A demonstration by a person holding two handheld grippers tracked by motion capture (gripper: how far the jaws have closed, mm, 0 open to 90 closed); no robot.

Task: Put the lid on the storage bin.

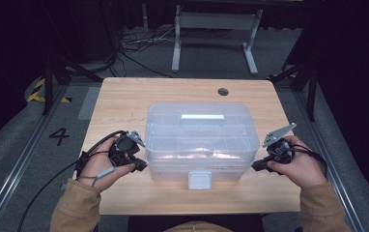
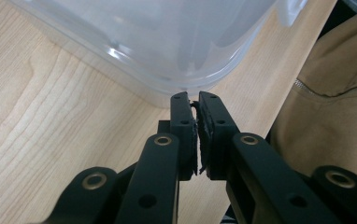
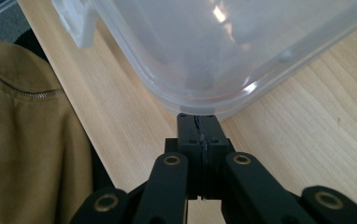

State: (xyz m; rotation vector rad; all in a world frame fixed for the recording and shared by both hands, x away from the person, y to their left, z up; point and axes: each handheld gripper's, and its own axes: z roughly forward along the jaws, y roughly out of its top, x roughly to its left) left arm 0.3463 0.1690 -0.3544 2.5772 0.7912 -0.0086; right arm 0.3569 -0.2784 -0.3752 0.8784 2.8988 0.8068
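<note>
A pale wooden bench (image 1: 124, 101) stands on grey carpet (image 1: 18, 145) in a dim, dark-walled room. Beyond it is a white desk frame (image 1: 216, 29) with tangled cables (image 1: 139, 41); a black "4" (image 1: 59, 136) marks the floor.

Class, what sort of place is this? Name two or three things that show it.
Probably a lab or recording studio: a wooden table with a plastic box, floor rails, loose cables, and hazard tape.
</note>
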